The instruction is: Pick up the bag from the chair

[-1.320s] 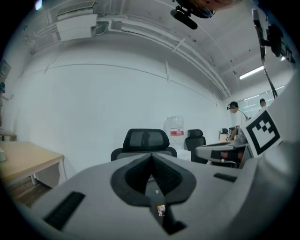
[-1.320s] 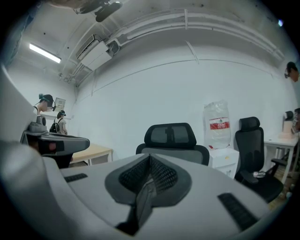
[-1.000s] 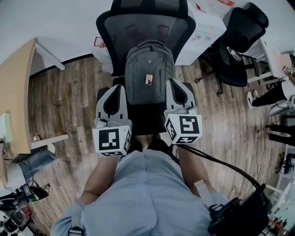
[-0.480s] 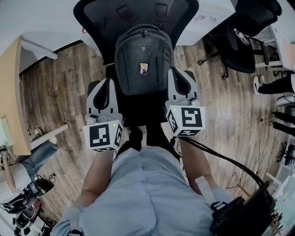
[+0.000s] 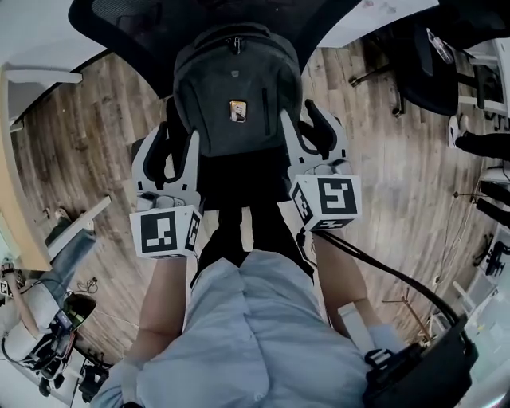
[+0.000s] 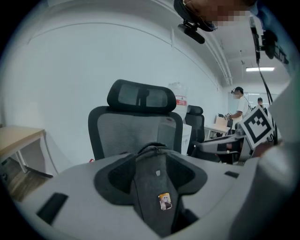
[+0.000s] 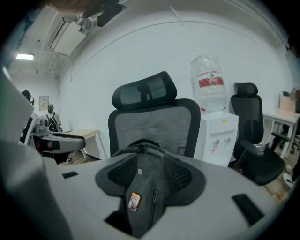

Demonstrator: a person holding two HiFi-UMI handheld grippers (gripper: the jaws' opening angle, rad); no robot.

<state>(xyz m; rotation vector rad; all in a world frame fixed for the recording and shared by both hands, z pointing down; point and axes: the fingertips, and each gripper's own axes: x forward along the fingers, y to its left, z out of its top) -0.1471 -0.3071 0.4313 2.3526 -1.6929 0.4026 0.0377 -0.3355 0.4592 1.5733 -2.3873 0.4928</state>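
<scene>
I was reaching: left gripper [image 5: 171, 147] and right gripper [image 5: 307, 131], jaws just opened partway and empty, flanked the bag [image 5: 235, 88] on the chair [image 5: 119, 24]; next I needed a grip.

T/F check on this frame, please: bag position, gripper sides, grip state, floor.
1. The backpack stands upright on the mesh chair. True.
2. Both grippers are on the same side of the backpack. False: the left gripper is at its left and the right gripper at its right.
3. The left gripper is clamped on the backpack. False: both grippers' jaws stand apart, having just been opening. The backpack shows ahead through each gap, not pressed.
4. The floor is wood planks. True.
</scene>
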